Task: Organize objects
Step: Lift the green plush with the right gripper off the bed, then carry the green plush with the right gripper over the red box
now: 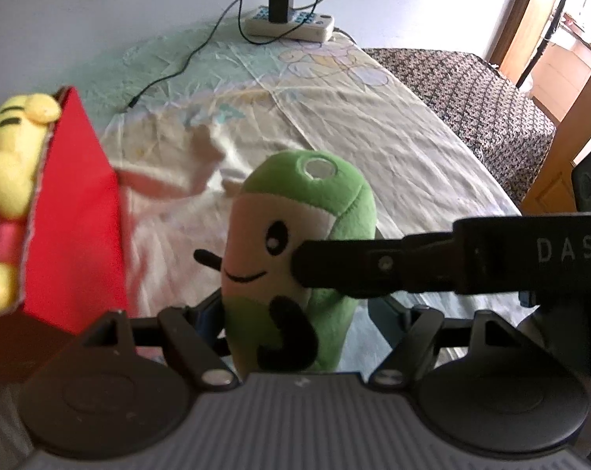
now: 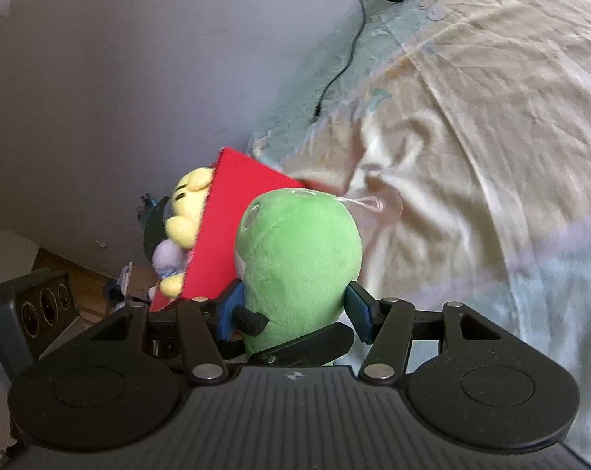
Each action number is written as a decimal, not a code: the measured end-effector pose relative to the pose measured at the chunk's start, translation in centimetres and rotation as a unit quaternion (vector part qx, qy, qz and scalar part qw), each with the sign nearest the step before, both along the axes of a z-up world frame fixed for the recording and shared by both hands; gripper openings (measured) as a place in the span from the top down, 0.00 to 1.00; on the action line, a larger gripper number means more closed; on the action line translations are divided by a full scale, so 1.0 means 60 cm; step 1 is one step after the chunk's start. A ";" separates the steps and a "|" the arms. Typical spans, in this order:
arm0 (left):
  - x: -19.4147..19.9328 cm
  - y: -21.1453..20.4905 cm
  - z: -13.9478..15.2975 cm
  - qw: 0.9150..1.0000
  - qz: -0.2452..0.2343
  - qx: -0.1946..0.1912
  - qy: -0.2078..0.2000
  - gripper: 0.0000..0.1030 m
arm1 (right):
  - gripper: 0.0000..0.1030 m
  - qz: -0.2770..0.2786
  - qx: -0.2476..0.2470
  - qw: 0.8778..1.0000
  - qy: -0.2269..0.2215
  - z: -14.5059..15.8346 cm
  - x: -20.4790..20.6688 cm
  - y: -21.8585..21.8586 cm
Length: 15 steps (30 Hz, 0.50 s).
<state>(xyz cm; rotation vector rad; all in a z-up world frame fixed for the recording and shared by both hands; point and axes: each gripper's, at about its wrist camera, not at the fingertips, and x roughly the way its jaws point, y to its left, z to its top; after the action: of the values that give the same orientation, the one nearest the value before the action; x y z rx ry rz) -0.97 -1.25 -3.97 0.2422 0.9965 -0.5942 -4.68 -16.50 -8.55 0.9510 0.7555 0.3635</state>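
At far left, the red open-topped cardboard box [image 1: 76, 211] already contains a yellow plush toy in a red shirt [image 1: 9, 164]; that item counts as stored. Centre: the green soft plush figure with a stitched smiling face [image 1: 295, 258] is upright above the sheet, just beside the box wall, not yet inside. The left gripper [image 1: 291, 337] pinches its lower body; the right gripper [image 2: 291, 313] also clamps it, blue pads pressed against both sides. Remaining step, by estimate: transfer into the box
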 end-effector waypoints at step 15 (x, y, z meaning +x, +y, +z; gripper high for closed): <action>-0.042 0.103 0.087 0.997 0.008 -0.025 -0.069 0.24 | 0.43 0.024 -0.026 0.997 -0.071 0.095 0.002 0.097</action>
<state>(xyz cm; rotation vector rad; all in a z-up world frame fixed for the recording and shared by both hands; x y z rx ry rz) -3.50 4.94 1.23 0.2281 0.8484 -0.5795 -4.54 -10.66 -2.88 0.8498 0.6557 0.4463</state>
